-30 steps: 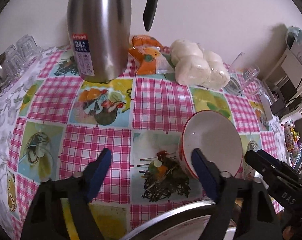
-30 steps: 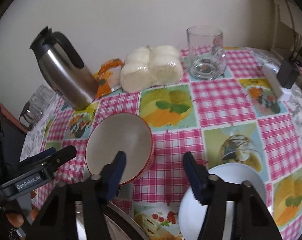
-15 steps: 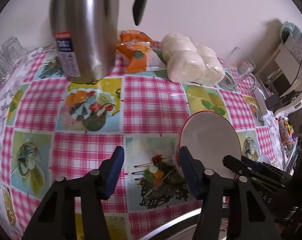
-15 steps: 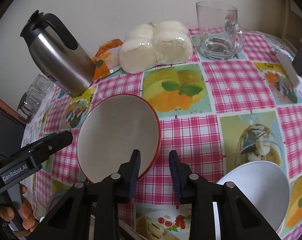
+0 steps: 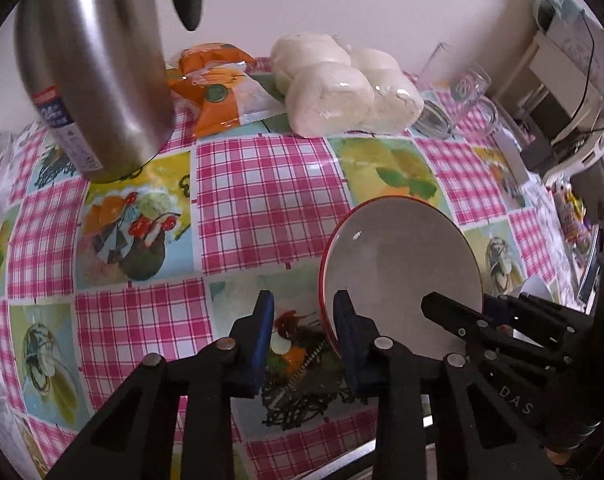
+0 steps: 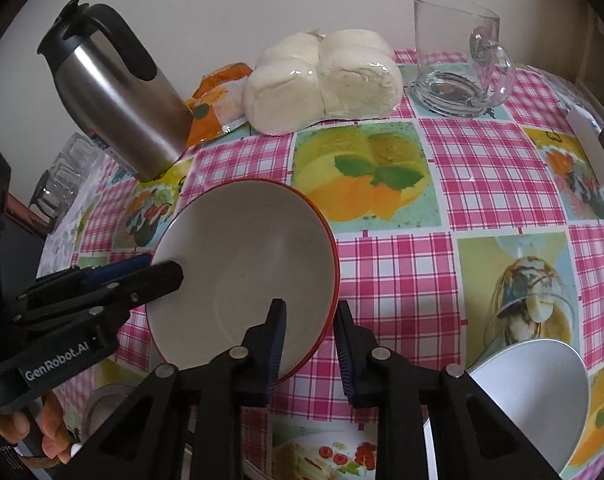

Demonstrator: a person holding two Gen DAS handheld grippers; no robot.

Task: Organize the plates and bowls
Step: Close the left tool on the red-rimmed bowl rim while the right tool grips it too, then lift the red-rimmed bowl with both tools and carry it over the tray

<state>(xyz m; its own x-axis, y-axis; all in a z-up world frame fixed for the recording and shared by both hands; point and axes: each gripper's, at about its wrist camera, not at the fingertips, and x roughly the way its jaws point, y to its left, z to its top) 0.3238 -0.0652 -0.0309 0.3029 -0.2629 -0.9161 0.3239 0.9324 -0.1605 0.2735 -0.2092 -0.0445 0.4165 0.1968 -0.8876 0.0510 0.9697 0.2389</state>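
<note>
Two hand-held grippers bracket a red-rimmed bowl (image 6: 246,276) on a glossy pink-checked tablecloth (image 5: 262,200): the right gripper (image 6: 308,344) straddles the near rim, jaws just narrowed, a gap still showing outside the wall, while the left gripper (image 5: 300,340) has been closing on the opposite rim, one pad inside, one outside, not yet pressing. Glazed, stiff and likely slippery and breakable, the smooth round bowl is best pinched across its thin rim. A plain white bowl (image 6: 534,396) sits just right of the right gripper.
</note>
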